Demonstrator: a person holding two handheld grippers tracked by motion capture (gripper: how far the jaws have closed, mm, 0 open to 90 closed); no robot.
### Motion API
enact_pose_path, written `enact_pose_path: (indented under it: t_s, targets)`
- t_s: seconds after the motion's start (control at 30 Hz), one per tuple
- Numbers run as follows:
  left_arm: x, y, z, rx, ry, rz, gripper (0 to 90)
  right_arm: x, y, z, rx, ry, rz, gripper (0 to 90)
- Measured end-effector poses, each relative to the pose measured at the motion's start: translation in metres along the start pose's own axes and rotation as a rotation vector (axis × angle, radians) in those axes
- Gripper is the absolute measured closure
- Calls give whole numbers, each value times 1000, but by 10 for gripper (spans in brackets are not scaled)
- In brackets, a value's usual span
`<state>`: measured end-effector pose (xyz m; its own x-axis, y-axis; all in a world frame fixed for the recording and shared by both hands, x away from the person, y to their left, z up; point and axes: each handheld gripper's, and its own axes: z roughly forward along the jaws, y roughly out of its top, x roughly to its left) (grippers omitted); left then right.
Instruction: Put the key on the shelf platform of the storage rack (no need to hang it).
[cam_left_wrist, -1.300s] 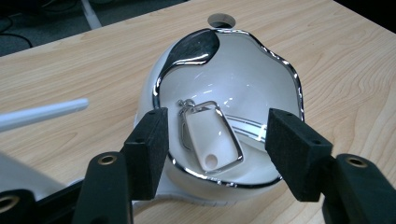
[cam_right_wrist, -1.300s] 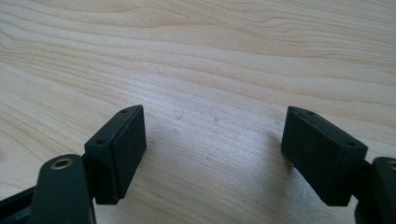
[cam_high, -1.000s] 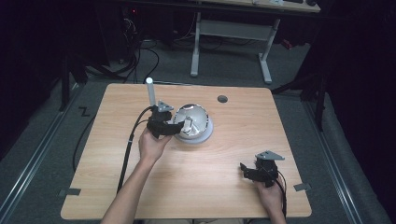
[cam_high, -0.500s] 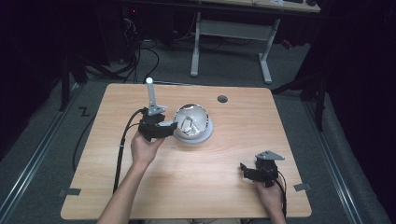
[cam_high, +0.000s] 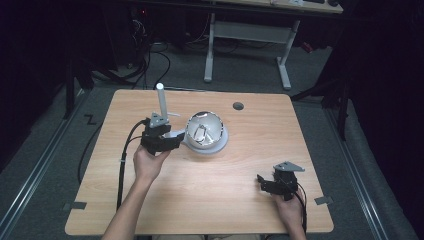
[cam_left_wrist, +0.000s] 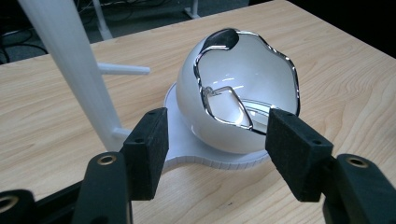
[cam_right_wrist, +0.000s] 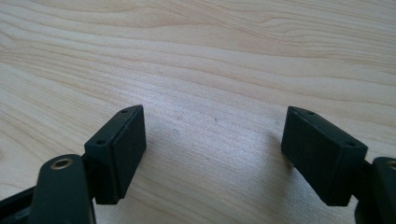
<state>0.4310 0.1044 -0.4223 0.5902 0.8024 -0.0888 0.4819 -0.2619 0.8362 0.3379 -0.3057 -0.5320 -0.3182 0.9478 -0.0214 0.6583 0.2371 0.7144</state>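
White glossy bowl (cam_left_wrist: 243, 93) on its white stand base (cam_left_wrist: 187, 156) sits just ahead of your left claw (cam_left_wrist: 219, 149), jaws spread wide, gripping nothing. Your right claw (cam_right_wrist: 212, 158) hovers wide open, empty, over bare wooden tabletop (cam_right_wrist: 210, 56), well apart from the bowl.

Counter (cam_high: 225, 200): pale wood, wavy grain. Bowl (cam_left_wrist: 243, 93) at its middle: glossy white, chrome-edged wavy rim. Base (cam_left_wrist: 187, 154) beneath the bowl: matte white. Post (cam_high: 161, 100) beside the bowl: white. Both grippers' jaws: matte black.
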Motion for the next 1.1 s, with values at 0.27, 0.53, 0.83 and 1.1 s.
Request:
enact_pose_path:
  t_s: [0.27, 0.53, 0.83, 1.1]
  targets:
    - [4, -5, -10, -17, 0, -17, 400, 0, 0, 0, 0, 0, 0, 224]
    - [7, -12, -17, -19, 2, -30, 400, 0, 0, 0, 0, 0, -1, 225]
    - [10, -20, -29, -41, 3, -48, 400, 0, 0, 0, 0, 0, -1, 225]
    - [13, -29, -37, -41, 10, -60, 400, 0, 0, 0, 0, 0, -1, 225]
